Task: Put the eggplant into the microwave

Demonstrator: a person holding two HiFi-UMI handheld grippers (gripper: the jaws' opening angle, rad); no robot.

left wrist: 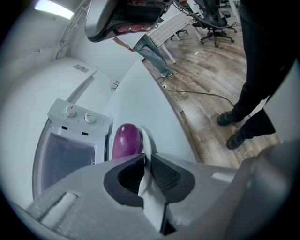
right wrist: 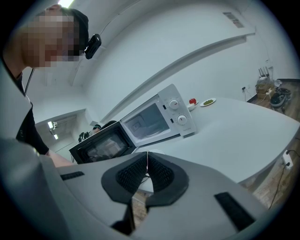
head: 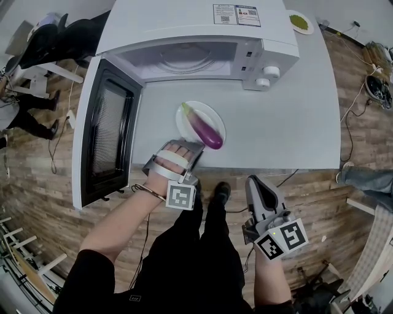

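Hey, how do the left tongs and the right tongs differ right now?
The left tongs grip the rim of the plate holding the eggplant; the right tongs are shut on nothing. The left tongs reach over the table before the open microwave; the right tongs hang off the table's edge, above the floor. Both are grey and have their jaws closed.

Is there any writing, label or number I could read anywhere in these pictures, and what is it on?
Nothing can be read.
Stickers on the microwave top: print too small.
Dials on its front: marks too small.
Marker cubes: black square patterns, no letters.
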